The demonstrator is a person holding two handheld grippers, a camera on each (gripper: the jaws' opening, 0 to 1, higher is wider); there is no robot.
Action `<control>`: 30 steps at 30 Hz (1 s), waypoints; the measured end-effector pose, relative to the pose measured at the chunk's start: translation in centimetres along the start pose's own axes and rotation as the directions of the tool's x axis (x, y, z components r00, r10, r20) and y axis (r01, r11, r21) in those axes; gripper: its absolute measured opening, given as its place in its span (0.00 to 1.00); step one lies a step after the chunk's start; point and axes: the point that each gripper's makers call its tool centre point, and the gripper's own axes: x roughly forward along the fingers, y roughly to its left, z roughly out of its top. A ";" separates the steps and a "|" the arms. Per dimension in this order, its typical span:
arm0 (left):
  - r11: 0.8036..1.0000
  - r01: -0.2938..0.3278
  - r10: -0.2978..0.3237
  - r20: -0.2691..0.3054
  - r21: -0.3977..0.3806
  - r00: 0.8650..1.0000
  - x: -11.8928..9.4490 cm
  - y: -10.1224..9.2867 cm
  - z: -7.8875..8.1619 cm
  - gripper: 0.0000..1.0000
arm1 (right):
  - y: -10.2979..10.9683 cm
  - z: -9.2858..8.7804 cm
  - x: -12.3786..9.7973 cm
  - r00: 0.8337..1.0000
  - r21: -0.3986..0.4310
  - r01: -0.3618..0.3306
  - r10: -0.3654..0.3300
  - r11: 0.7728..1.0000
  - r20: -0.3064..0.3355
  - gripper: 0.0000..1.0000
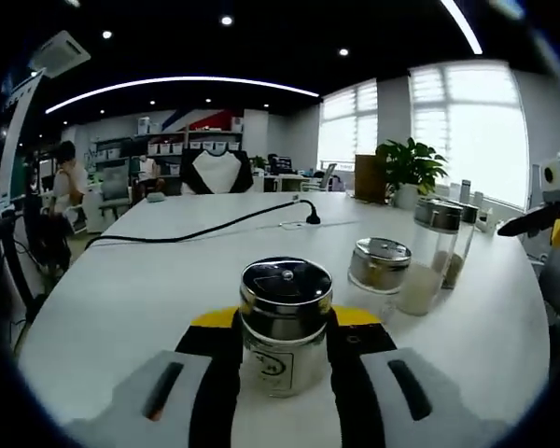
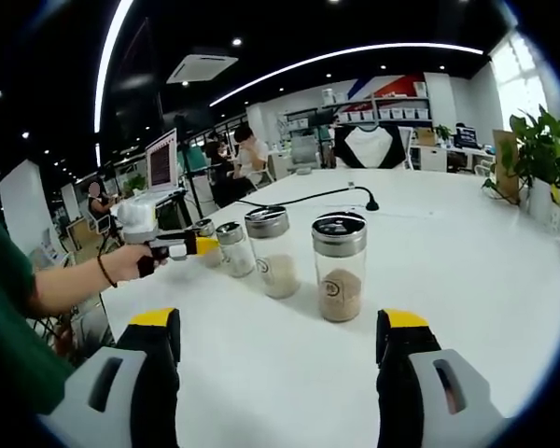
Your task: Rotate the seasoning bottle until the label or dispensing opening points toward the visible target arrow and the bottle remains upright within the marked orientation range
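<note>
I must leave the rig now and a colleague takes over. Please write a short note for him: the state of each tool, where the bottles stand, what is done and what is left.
Left tool: shut on the short clear glass seasoning jar with a steel lid, upright on the white table.
Right tool: open, holding nothing, facing a tall clear glass bottle of brown powder.
A bottle of white grains stands beside it.
Done: the jar is gripped.
Left: the rotation. I cannot see a target arrow, so find it first.
</note>
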 end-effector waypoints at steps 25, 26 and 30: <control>0.982 -0.181 0.182 0.035 -0.046 0.983 -0.1 0.5 0.0 0.37 | -0.1 0.4 0.0 1.000 -0.006 0.008 -0.008 1.000 -0.003 0.87; 0.981 -0.187 0.188 0.035 -0.048 0.981 -0.1 0.5 0.0 0.37 | -0.1 0.4 0.0 1.000 -0.006 0.008 -0.008 1.000 -0.003 0.87; 0.974 -0.218 0.221 0.039 -0.068 0.974 -0.1 0.6 0.0 0.37 | 0.1 0.0 0.2 1.000 -0.002 0.002 -0.002 1.000 -0.013 0.87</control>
